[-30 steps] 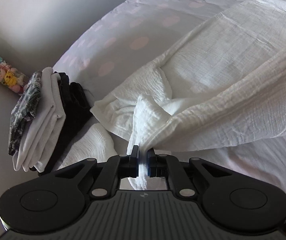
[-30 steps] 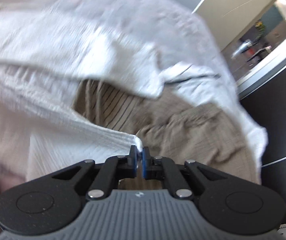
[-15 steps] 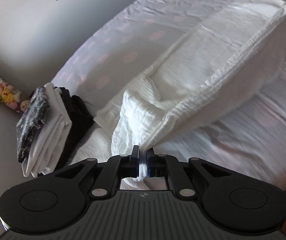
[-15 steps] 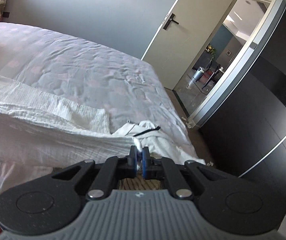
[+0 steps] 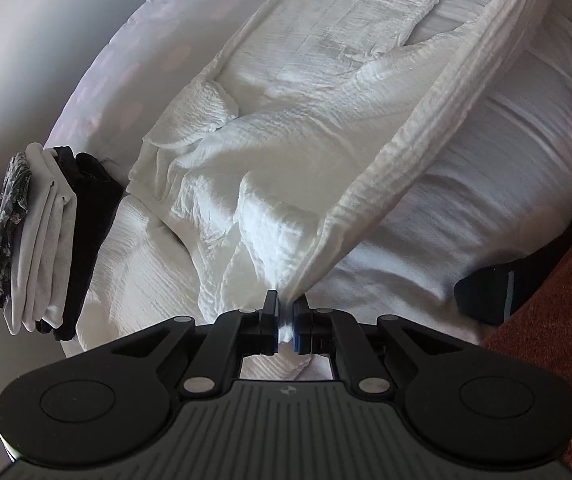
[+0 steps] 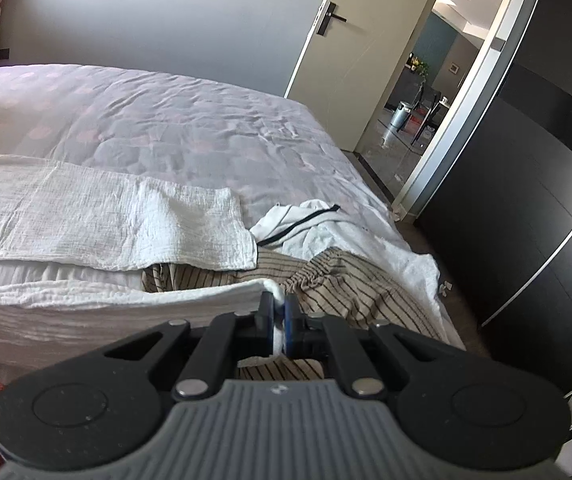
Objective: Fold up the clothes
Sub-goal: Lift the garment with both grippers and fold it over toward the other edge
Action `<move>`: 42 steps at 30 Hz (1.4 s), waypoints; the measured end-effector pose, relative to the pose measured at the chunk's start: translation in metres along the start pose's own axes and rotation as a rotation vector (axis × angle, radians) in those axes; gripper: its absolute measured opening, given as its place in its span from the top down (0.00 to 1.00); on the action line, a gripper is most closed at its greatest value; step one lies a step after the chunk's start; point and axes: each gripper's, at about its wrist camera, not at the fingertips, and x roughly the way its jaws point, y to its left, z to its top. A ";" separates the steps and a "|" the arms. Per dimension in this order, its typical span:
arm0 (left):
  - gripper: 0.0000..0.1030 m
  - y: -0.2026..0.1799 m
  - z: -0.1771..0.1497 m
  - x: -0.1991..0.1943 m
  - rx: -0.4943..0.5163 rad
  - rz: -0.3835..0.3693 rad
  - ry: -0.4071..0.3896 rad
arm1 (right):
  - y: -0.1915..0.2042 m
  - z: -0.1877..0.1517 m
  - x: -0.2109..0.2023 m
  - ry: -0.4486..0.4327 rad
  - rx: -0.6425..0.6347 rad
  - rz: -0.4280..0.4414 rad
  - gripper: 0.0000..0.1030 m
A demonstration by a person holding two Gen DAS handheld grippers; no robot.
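Left gripper (image 5: 285, 320) pinching white cloth (image 5: 286, 128) edge; right gripper (image 6: 280, 320) pinching other corner; folded stack (image 5: 42, 232) at 9 o'clock on bed (image 6: 174, 120)

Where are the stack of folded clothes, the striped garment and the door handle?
stack of folded clothes (image 5: 42, 236), left wrist view, white middle layer.
striped garment (image 6: 350, 284), right wrist view, gathered waistband.
door handle (image 6: 332, 19), right wrist view, lever.

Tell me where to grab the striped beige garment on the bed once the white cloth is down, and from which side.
Take the striped beige garment at its gathered band, which stands up as a ridge. Come from above on the near bed edge: its far side is tucked under the white crinkled cloth. Both the left gripper and right gripper are occupied, each shut on that cloth.
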 end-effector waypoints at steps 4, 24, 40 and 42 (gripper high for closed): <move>0.93 0.016 0.009 -0.004 -0.018 0.036 -0.028 | 0.000 0.018 -0.011 -0.042 -0.007 -0.015 0.95; 0.94 0.108 0.116 0.069 0.018 0.022 0.062 | 0.039 0.134 0.177 0.030 -0.132 -0.084 0.95; 0.94 0.144 0.194 0.196 0.309 -0.130 0.275 | 0.114 0.174 0.357 0.153 -0.281 -0.116 0.95; 0.93 0.149 0.204 0.203 0.333 -0.116 0.260 | 0.120 0.172 0.370 0.170 -0.292 -0.121 0.95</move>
